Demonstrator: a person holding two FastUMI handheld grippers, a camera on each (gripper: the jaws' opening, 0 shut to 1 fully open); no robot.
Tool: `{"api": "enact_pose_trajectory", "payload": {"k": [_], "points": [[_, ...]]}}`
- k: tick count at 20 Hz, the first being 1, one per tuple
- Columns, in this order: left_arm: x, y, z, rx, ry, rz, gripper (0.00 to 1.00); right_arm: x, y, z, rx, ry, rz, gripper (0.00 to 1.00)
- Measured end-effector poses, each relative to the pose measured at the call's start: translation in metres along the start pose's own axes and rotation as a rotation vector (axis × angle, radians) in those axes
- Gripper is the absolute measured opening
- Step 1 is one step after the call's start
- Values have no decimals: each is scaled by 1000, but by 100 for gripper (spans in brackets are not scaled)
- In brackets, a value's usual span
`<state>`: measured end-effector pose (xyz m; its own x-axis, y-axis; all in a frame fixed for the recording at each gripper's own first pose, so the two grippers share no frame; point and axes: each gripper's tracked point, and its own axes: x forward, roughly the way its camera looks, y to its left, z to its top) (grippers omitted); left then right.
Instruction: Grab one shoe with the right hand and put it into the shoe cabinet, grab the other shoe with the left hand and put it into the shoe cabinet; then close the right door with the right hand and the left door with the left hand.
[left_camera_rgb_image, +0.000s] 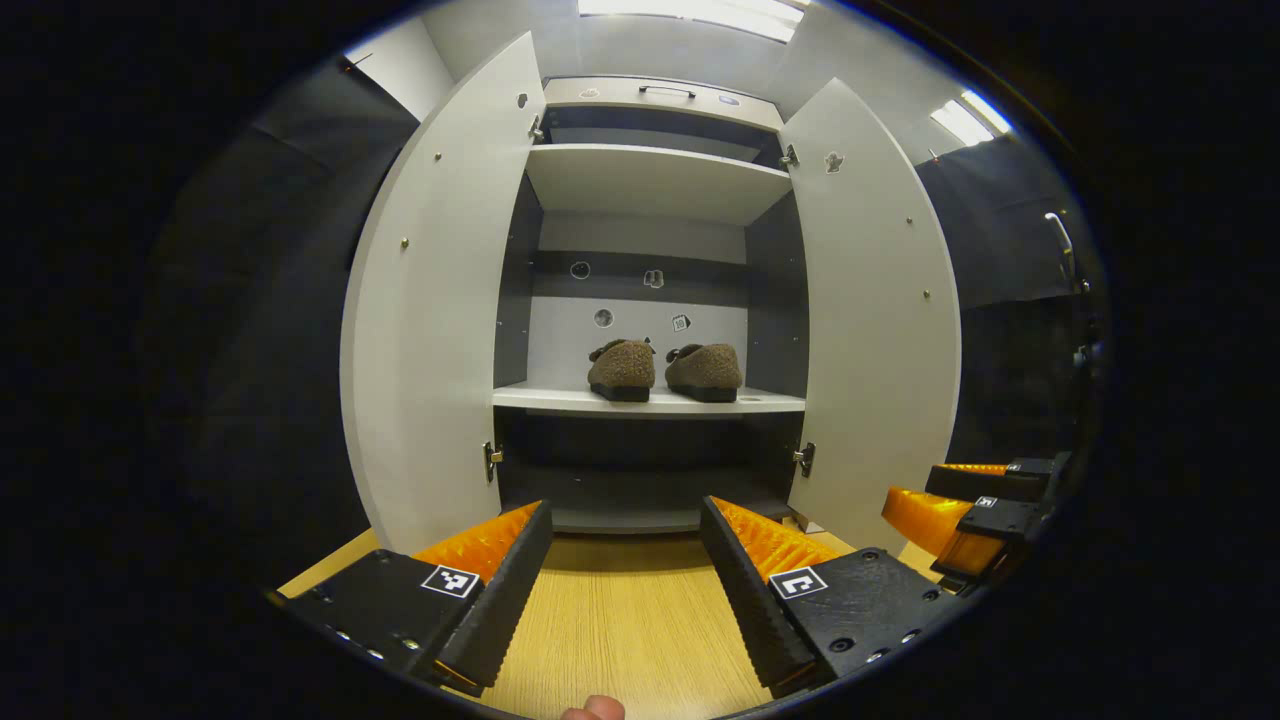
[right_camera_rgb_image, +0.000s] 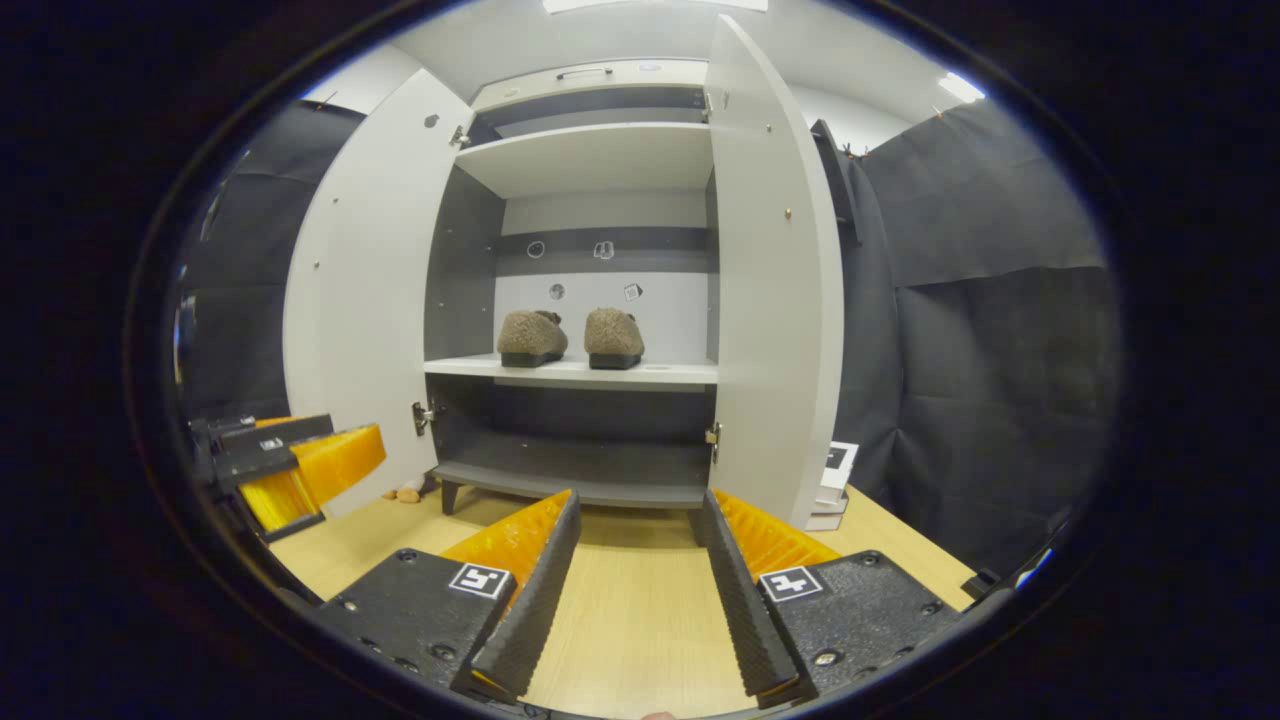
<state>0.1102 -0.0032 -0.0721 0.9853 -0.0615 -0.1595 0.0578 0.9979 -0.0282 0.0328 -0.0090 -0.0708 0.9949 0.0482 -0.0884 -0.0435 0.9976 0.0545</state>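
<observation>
Both shoes, one (left_camera_rgb_image: 621, 369) beside the other (left_camera_rgb_image: 704, 371), sit near the front edge of the shoe cabinet's middle shelf (left_camera_rgb_image: 560, 399). I judge only closing remains: the right door (left_camera_rgb_image: 875, 330) and left door (left_camera_rgb_image: 440, 320) stand wide. My left gripper (left_camera_rgb_image: 625, 585) and right gripper (right_camera_rgb_image: 635, 590) hover spread, holding nothing.

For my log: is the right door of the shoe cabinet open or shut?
Open. The right door stands swung outward, and both shoes show on the shelf inside.

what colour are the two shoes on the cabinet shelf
Fuzzy brown uppers with dark soles on the pair of fuzzy slip-on shoes; clearest in the left gripper view.
</observation>
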Motion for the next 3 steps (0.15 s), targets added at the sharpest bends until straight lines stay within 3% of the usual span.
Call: {"api": "enact_pose_trajectory", "payload": {"k": [3], "points": [[-3, 1, -4, -8, 2, 0, 89, -13, -6, 18, 47, -19, -4, 81]]}}
